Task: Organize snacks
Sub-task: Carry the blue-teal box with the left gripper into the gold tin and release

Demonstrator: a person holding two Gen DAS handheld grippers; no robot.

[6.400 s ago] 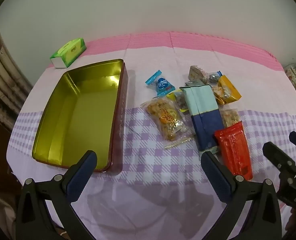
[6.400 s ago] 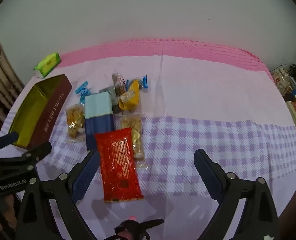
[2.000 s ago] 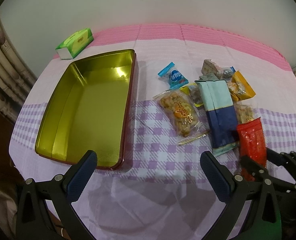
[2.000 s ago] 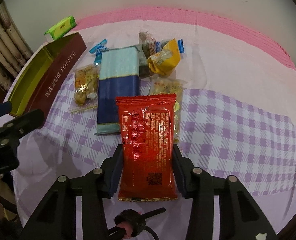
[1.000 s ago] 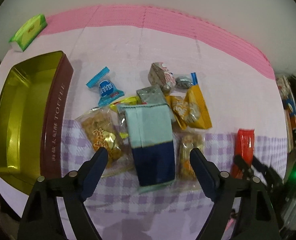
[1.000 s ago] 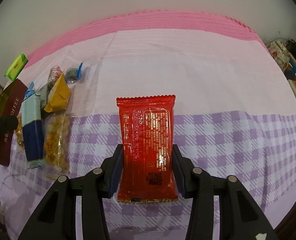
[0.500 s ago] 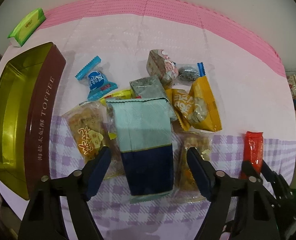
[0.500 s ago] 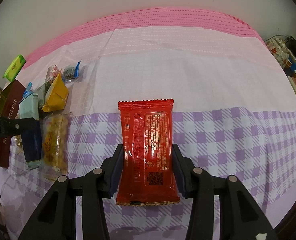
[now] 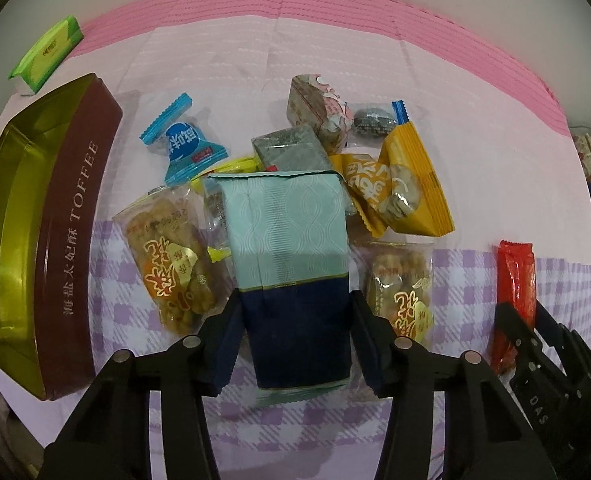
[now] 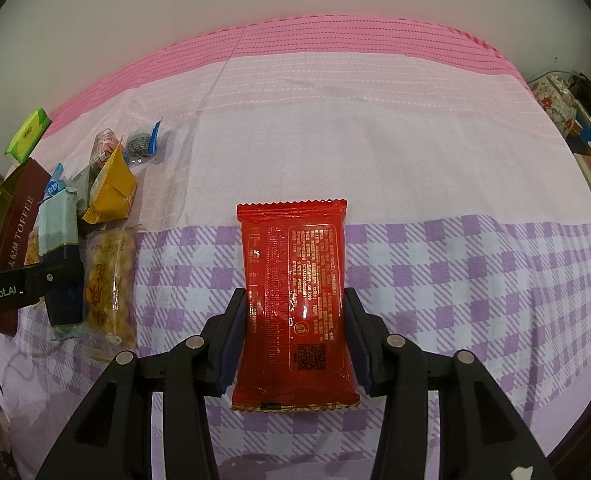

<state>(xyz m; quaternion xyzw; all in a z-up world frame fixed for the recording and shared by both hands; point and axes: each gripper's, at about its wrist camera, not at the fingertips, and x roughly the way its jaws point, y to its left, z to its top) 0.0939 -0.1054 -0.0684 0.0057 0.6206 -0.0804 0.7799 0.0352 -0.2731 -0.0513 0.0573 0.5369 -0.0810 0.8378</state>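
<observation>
A long teal and navy packet (image 9: 283, 224) lies on the checked cloth in the middle of the snack pile. My left gripper (image 9: 295, 320) points down over its navy end, its jaws closing, and both pads touch the packet's sides. A red foil packet (image 10: 293, 256) is held above the cloth by my right gripper (image 10: 293, 312), which is shut on its lower half. The same red packet (image 9: 515, 280) shows at the right in the left wrist view. An open brown toffee tin (image 9: 71, 216) with a gold inside stands left of the pile.
Around the teal packet lie a blue candy (image 9: 187, 148), yellow packets (image 9: 407, 184), two clear bags of brittle (image 9: 171, 264) and several small wrapped sweets. A green tissue pack (image 9: 45, 54) sits behind the tin. Household clutter (image 10: 555, 100) lines the table's right edge.
My left gripper came down over the teal and navy packet and its jaws narrowed from wide apart until they touch the packet's sides. The right gripper kept still with the red packet.
</observation>
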